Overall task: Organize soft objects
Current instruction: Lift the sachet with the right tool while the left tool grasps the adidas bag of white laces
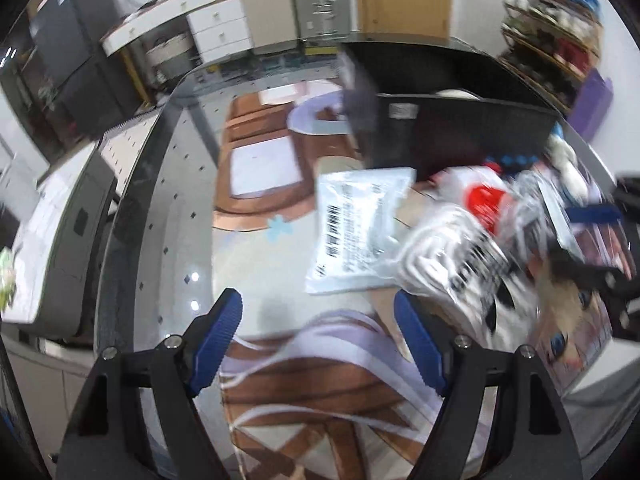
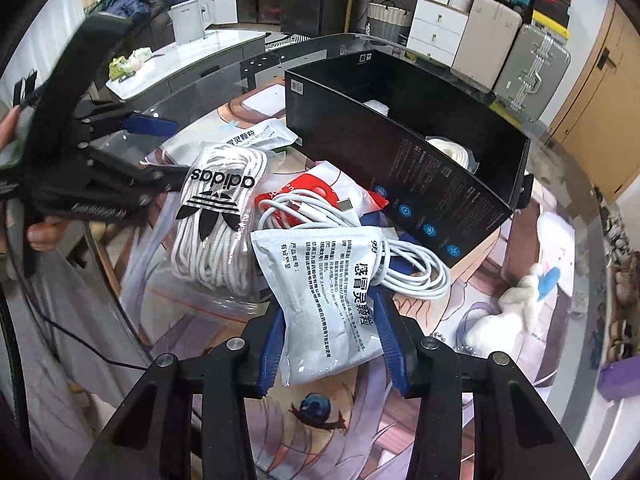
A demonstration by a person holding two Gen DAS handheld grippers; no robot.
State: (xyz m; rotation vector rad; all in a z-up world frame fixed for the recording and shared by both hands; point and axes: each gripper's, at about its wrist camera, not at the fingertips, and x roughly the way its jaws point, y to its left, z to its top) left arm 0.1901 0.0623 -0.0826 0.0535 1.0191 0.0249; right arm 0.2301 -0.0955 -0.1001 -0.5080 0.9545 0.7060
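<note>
Black box [image 2: 404, 160] holds white rope [image 2: 452, 154]; my right gripper [image 2: 328, 336] pinches a sachet [image 2: 324, 300], my left gripper [image 1: 320, 328] gapes wide, empty.

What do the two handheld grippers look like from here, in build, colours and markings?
Both match: black angular linkage arms with silver pivot bolts, ending in ribbed blue pads on the jaws. The left gripper shows this in its own view; in the right wrist view its black body carries white lettering, too blurred to read. The right gripper is the same build. A thin black cable hangs below the left one.
</note>
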